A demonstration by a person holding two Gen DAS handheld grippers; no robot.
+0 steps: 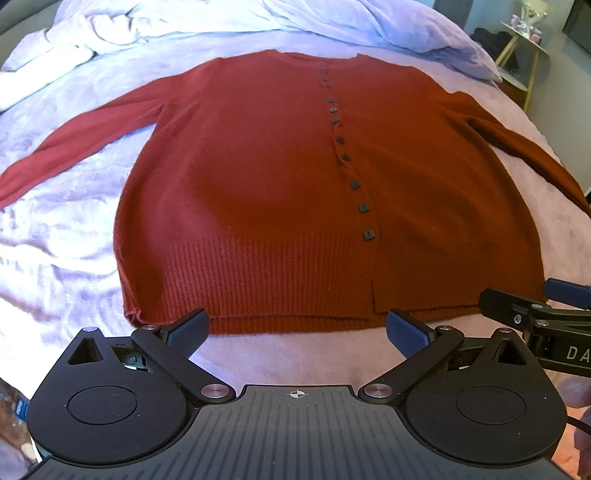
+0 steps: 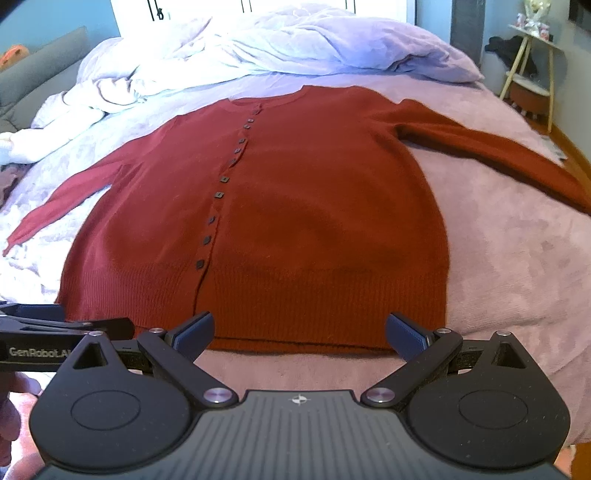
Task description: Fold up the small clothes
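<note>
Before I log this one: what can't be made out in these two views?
- Cardigan sleeve cuffs: cut off by the frame edges in the left wrist view.
- Shelf items: too small and blurred, both views.
- Cardigan's underside: hidden against the bed.
- Right gripper: only partly visible in the left wrist view.

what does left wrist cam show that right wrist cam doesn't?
Left wrist only: the left hand-held gripper up close, open, and the right hand-held gripper entering at the right edge.

Right wrist only: the right hand-held gripper up close, open, a grey sofa at far left, and a white headboard behind the bedding.

Both: the red cardigan lying flat and buttoned on the lilac blanket, sleeves spread, crumpled duvet beyond, side table at upper right.
</note>
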